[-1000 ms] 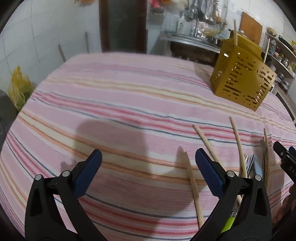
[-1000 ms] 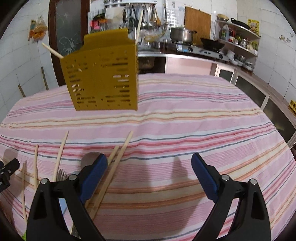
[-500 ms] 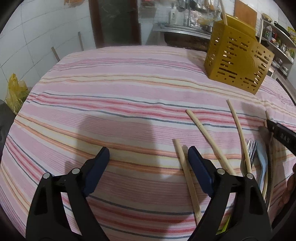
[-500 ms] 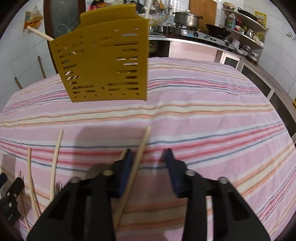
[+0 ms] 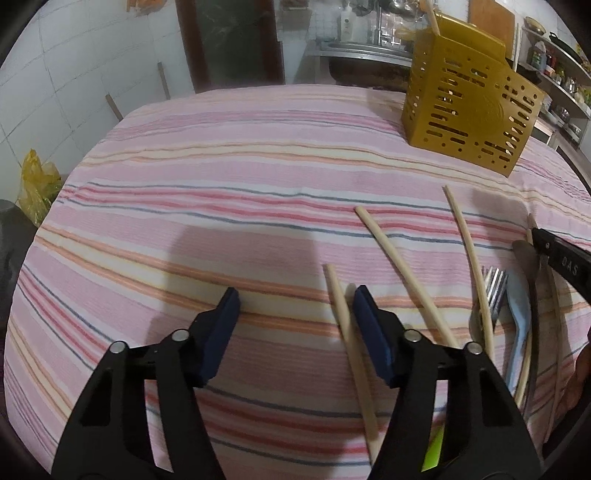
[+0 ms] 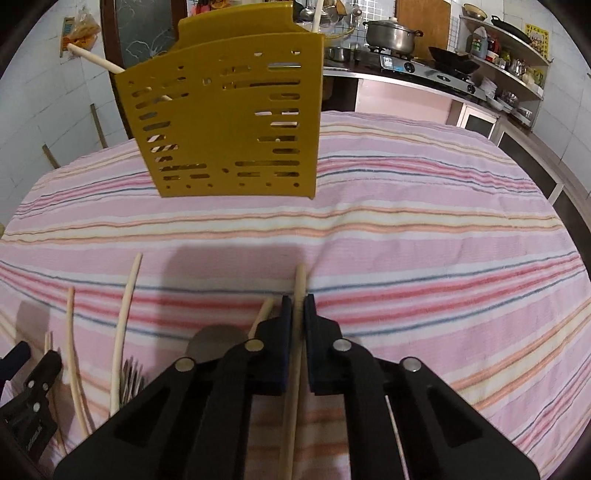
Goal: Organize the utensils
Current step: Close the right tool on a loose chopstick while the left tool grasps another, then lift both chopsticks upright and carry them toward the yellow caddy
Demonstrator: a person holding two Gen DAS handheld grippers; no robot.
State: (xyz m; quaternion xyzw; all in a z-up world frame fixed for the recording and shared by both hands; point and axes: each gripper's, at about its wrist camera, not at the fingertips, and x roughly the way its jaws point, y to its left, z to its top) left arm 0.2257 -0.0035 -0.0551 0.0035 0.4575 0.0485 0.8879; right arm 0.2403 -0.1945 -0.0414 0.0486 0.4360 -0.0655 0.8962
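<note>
A yellow slotted utensil holder (image 6: 229, 125) stands on the striped tablecloth (image 6: 424, 236), with chopsticks sticking out of it; it also shows in the left wrist view (image 5: 469, 103) at the far right. My right gripper (image 6: 298, 306) is shut on a wooden chopstick (image 6: 299, 284) lying on the cloth. My left gripper (image 5: 295, 302) is open and empty, with a loose chopstick (image 5: 347, 321) just inside its right finger. More chopsticks (image 5: 402, 273), a fork (image 5: 493, 291) and a light blue spoon (image 5: 517, 321) lie to its right.
A yellow plastic bag (image 5: 37, 184) lies off the table's left edge. A kitchen counter with a pot (image 6: 391, 35), a stove and shelves runs behind the table. The right gripper's black finger (image 5: 561, 258) shows at the left view's right edge.
My right gripper moved forward over the chopstick and shut on it. My left gripper narrowed its opening and shifted toward the loose chopsticks.
</note>
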